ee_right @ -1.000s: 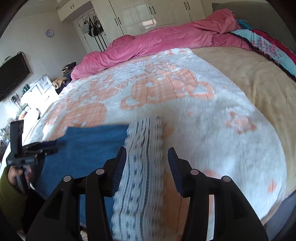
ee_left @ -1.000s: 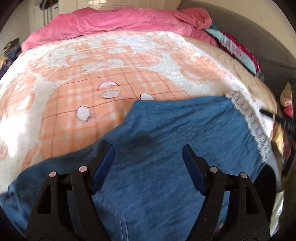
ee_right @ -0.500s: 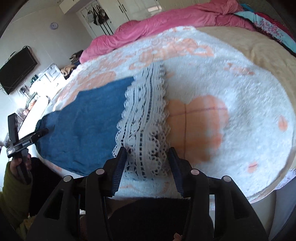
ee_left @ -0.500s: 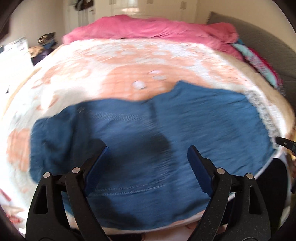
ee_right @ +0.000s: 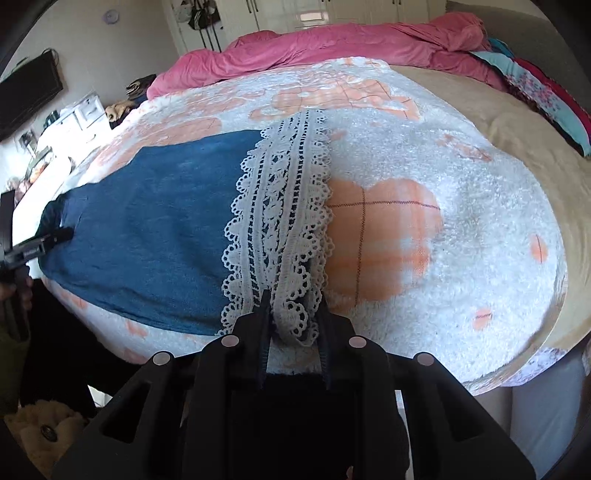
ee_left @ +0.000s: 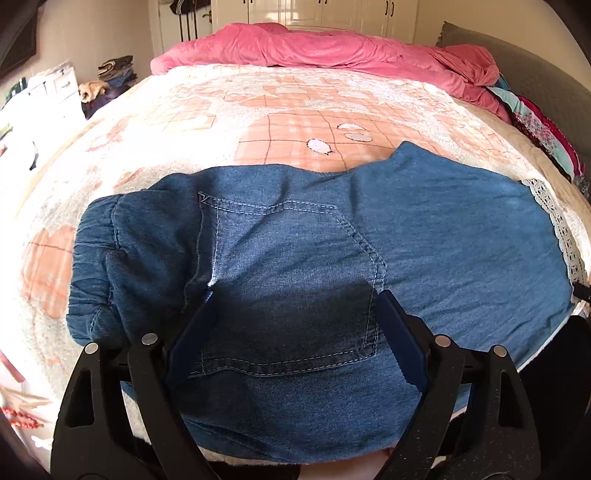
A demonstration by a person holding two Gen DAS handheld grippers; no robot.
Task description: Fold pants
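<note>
One pair of blue denim pants (ee_left: 332,258), lying flat across the near edge of the bed, waistband to the left, one white lace hem (ee_right: 280,221) to the right. One back pocket (ee_left: 291,288) with pale stitching faces up. Two grippers. Left gripper (ee_left: 295,295) hovers over the pocket area, jaws spread wide, nothing between the pads, casting a shadow on the denim. Right gripper (ee_right: 293,306) sits at the near end of the lace hem, jaws closing, a bunch of lace caught between the pads and already puckered there.

Surface: one fluffy white blanket (ee_right: 461,258) with orange checked patches covers most of the bed; a beige sheet (ee_right: 517,129) shows along the right side. One crumpled pink duvet (ee_left: 314,44) lies along the far end; some patterned teal and red cloth (ee_right: 535,85) lies at the far right. Room: white wardrobe doors (ee_left: 332,11) behind the bed, a dark screen (ee_right: 29,96) on the left wall, white drawers (ee_left: 55,85) and a pile of clothes (ee_left: 110,70) to the left, one round clock high on the wall.

Cut off: the pants' near edge hangs over the bed's rim and is hidden by the left gripper's arms. In the right wrist view the left gripper shows only as a dark tip at the frame's left edge, with part of a hand and green sleeve below; too little to read. Whether the pants are one layer or doubled over cannot be told.
</note>
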